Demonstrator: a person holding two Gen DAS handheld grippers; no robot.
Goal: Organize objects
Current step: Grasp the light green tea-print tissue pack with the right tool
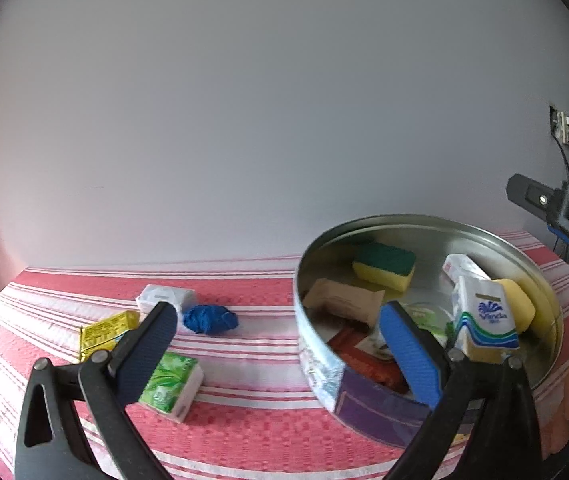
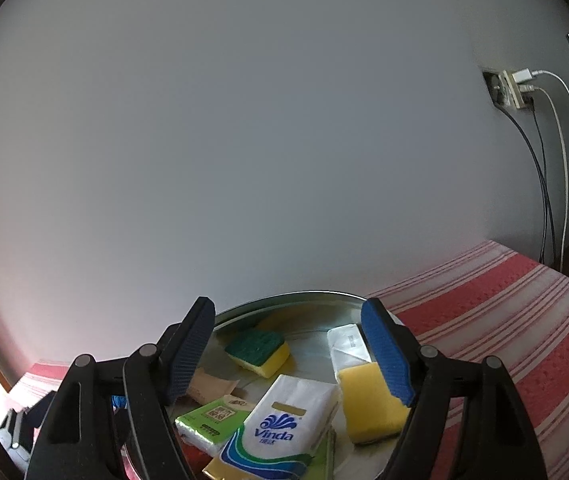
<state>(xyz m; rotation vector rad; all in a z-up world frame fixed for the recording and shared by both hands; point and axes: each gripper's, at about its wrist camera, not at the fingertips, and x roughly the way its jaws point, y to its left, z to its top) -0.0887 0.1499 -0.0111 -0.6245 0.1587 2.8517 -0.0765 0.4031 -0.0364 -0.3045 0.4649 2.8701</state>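
on the left of the striped tablecloth (image 1: pixel 244 408) four things lie loose outside the tin: a yellow packet (image 1: pixel 105 333), a green tissue pack (image 1: pixel 172 386) nearer, a white pack (image 1: pixel 164 297) farther back, and just to its right a blue crumpled ball (image 1: pixel 210 319). the left gripper (image 1: pixel 284 352) hangs above them with its jaws spread and nothing between, probably placed to take one next. to the right stands the round tin (image 1: pixel 320 376), the collecting spot, already holding a green-topped sponge (image 1: pixel 384 266), a brown packet (image 1: pixel 344 300), a vinda tissue pack (image 1: pixel 484 320) and a yellow sponge (image 1: pixel 520 308). the right gripper (image 2: pixel 288 352) hovers over the tin, jaws wide apart and empty, with the vinda pack lying below it as if freshly dropped.
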